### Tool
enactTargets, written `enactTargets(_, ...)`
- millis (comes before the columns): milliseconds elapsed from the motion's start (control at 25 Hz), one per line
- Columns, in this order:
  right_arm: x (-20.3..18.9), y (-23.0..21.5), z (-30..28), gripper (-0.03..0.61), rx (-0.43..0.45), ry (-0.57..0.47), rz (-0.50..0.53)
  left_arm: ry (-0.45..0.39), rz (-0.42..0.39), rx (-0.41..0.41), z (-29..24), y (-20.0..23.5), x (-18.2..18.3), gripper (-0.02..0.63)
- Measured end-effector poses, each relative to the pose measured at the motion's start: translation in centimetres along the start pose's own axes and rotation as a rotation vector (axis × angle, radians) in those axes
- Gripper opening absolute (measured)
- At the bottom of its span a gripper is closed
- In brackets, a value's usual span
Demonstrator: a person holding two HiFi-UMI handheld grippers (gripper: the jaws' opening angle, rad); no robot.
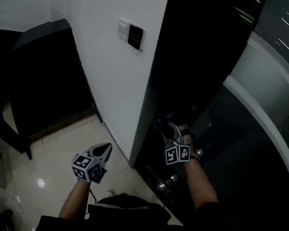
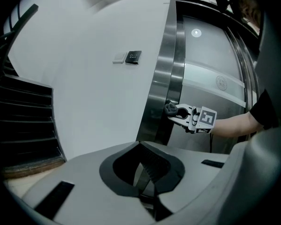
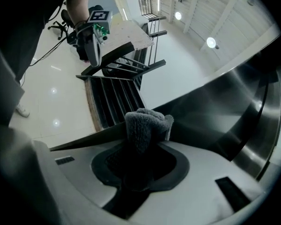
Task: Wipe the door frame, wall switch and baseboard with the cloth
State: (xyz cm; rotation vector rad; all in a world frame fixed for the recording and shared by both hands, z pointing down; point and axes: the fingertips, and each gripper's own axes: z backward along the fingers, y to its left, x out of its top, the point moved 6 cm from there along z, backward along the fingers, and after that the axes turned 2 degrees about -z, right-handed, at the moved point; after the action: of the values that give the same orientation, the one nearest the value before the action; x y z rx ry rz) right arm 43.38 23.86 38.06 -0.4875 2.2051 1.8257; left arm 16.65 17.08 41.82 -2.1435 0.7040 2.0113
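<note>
Door frame (image 1: 156, 81) first — I judge wiping there has barely begun, with baseboard (image 1: 67, 122) and wall switch (image 1: 135, 36) left to do. My right gripper (image 1: 166, 125) is clamped on the cloth (image 3: 147, 125), held against the frame's lower part. The left gripper (image 1: 105, 150) hangs closed and empty.

You hold 2 grippers: left gripper (image 1: 107, 148) left of the door frame (image 2: 166, 69), right gripper (image 1: 163, 124) at it | 1 cloth (image 3: 147, 125), at the door frame | 2 marker cubes (image 1: 86, 166) (image 1: 177, 154) | 2 wall plates left of the door frame: 1 white switch (image 1: 123, 29), 1 dark panel (image 1: 136, 36) | 1 door frame
</note>
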Motion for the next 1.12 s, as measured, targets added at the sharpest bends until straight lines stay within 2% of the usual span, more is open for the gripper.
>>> enactTargets(440,-1.5,3.7,-0.7,0.095,0.06,0.015,-0.023,0.025,-0.003,0.024,1.0,0.1,-0.6,0.002)
enactTargets(680,-2.3,7.1,-1.2,0.094,0.21,0.056,0.027,0.009,-0.011,0.026,1.1,0.1,-0.4,0.002)
enactTargets(760,-2.2,7.2,-0.8,0.094,0.227,0.052,0.046,-0.001,-0.015,0.013,0.8,-0.1,-0.2,0.002)
enactTargets(840,-1.8,5.5,0.0,0.094,0.187,0.039,0.057,-0.009,-0.018,-0.001,0.5,-0.2,0.0,0.002)
enactTargets(920,-1.4,1.8,1.0,0.094,0.097,0.03,0.081,-0.018,-0.025,-0.017,0.0,-0.3,0.3,0.002)
enactTargets(1120,0.2,-12.5,4.1,0.094,-0.193,0.026,0.184,-0.051,-0.032,-0.051,-1.2,-0.4,1.5,0.002)
